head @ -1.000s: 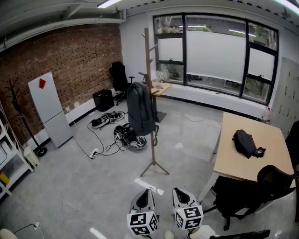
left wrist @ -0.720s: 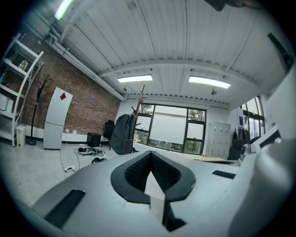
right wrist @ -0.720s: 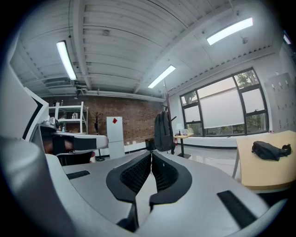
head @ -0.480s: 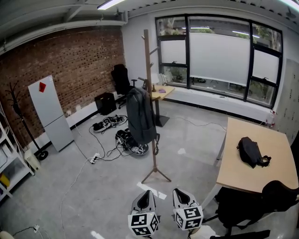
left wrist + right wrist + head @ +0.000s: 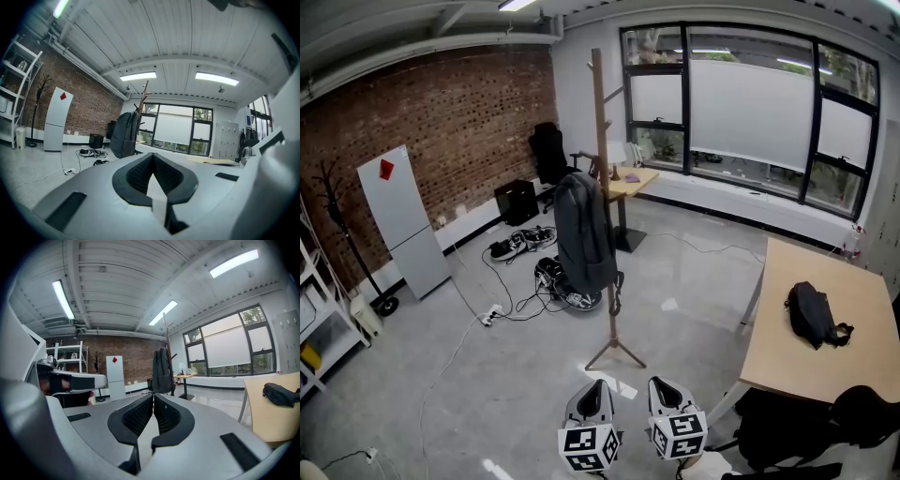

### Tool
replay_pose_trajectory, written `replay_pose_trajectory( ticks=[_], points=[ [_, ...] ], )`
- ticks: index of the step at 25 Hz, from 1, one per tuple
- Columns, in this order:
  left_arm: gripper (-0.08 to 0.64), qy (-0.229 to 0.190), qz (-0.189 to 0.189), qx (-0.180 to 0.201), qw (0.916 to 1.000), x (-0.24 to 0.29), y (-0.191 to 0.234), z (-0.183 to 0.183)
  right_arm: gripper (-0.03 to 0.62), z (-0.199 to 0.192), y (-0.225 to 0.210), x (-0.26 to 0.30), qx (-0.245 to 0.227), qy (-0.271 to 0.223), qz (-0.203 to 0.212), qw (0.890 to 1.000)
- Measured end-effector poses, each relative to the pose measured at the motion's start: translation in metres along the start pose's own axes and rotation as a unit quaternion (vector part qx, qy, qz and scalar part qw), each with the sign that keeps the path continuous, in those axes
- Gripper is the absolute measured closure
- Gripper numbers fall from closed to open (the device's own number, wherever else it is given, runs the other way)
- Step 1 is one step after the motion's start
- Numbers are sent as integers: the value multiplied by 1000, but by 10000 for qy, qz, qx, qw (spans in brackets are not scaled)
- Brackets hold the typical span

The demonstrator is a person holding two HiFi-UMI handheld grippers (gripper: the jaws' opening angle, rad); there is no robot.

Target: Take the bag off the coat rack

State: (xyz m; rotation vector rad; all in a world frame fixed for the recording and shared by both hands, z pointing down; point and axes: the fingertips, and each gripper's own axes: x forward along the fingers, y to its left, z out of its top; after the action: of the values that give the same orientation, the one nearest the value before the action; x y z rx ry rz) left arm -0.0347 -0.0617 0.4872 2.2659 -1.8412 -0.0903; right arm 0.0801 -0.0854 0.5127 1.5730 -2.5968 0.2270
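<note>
A dark grey backpack (image 5: 584, 234) hangs on a tall wooden coat rack (image 5: 602, 131) in the middle of the room, some way ahead of me. Both grippers sit at the bottom of the head view, well short of the rack and pointing toward it. The left gripper (image 5: 594, 386) is shut with nothing in it, and so is the right gripper (image 5: 662, 385). In the left gripper view the backpack (image 5: 123, 140) shows far beyond the shut left gripper (image 5: 152, 158). In the right gripper view the backpack (image 5: 162, 370) stands straight ahead of the shut right gripper (image 5: 153, 397).
A wooden table (image 5: 811, 361) at the right carries a small black bag (image 5: 814, 316), with a black chair (image 5: 797, 427) in front of it. Cables and gear (image 5: 562, 281) lie on the floor behind the rack. A white panel (image 5: 403, 220) and a black stand (image 5: 337, 234) line the brick wall.
The view has drawn nearer to the coat rack, so the rack and backpack look larger. The table has slid toward the right edge. Both grippers stay shut at the bottom.
</note>
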Motion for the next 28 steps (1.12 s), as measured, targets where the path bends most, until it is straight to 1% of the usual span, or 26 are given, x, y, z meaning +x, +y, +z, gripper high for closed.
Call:
replay_pose_trajectory(
  ticks=[4,9,21,28],
  points=[
    [566,-18,42,2,10000,12,4,2,578,-1,-5,13,-13,52,22,10000],
    [566,-22,71,-15,10000,25,10,3,578,0,-13,27,-90,56,-56,9999],
    [566,-39,-70,-48,10000,71,21,10,578,3,-36,66,-114,168,-175,9996],
    [566,-66,-101,-75,9999,107,41,17,578,2,-39,105,-77,286,-141,9995]
  ],
)
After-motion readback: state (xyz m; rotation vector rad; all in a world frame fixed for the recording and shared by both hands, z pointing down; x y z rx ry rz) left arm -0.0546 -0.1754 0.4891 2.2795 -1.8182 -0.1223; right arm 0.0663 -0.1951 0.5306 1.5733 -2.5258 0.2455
